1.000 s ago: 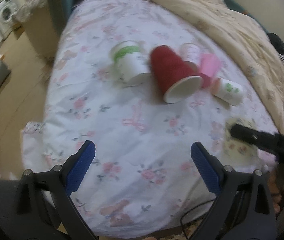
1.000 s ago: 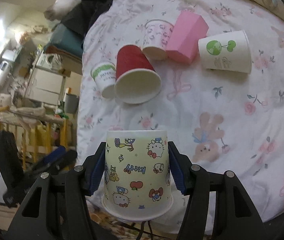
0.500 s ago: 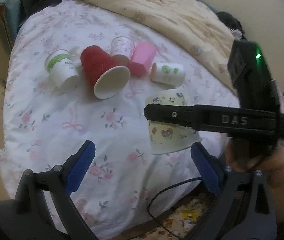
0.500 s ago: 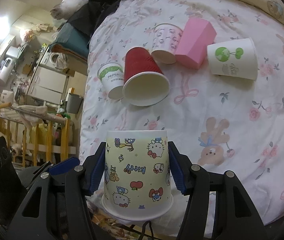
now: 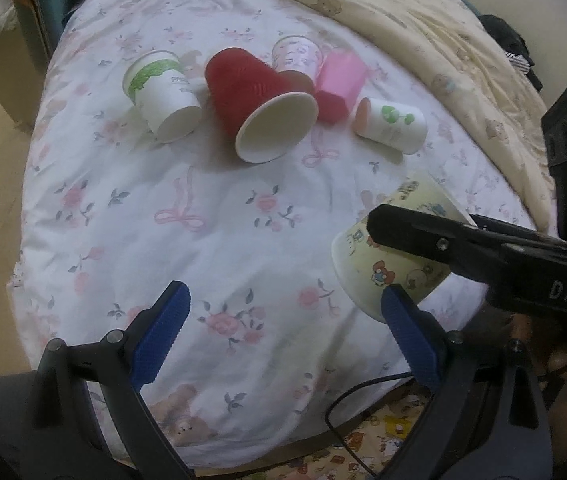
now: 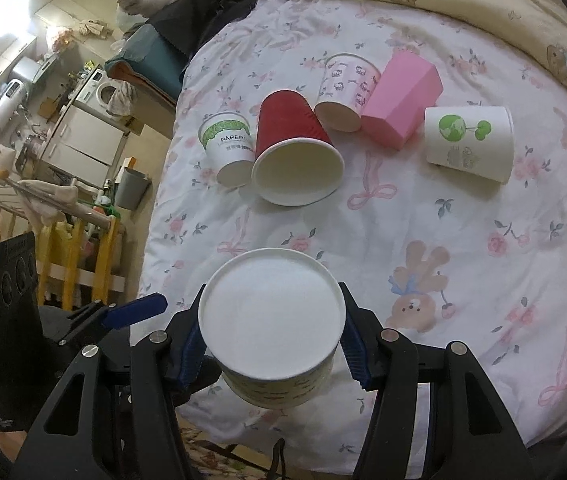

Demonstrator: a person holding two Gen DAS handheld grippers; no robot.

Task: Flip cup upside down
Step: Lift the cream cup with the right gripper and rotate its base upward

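Note:
My right gripper (image 6: 271, 338) is shut on a pale yellow cartoon-print paper cup (image 6: 271, 320), held above the near edge of the bed. In the right wrist view its white open mouth faces the camera. In the left wrist view the same cup (image 5: 391, 256) is tilted on its side between the black right gripper fingers (image 5: 435, 236). My left gripper (image 5: 283, 336) is open and empty, low over the flowered sheet, to the left of the cup.
Several cups lie on their sides across the bed (image 5: 211, 216): a green-banded white cup (image 5: 161, 94), a red cup (image 5: 261, 102), a pink-print cup (image 5: 295, 54), a pink box-shaped cup (image 5: 339, 84), a white cup with a green tree (image 5: 393, 124). A beige quilt (image 5: 423, 24) lies behind. A black cable (image 5: 347, 404) hangs at the near edge.
The yellow cup has turned in my right gripper: its side faced the right camera before, now its open mouth does. The left gripper view has shifted and the cup sits lower right.

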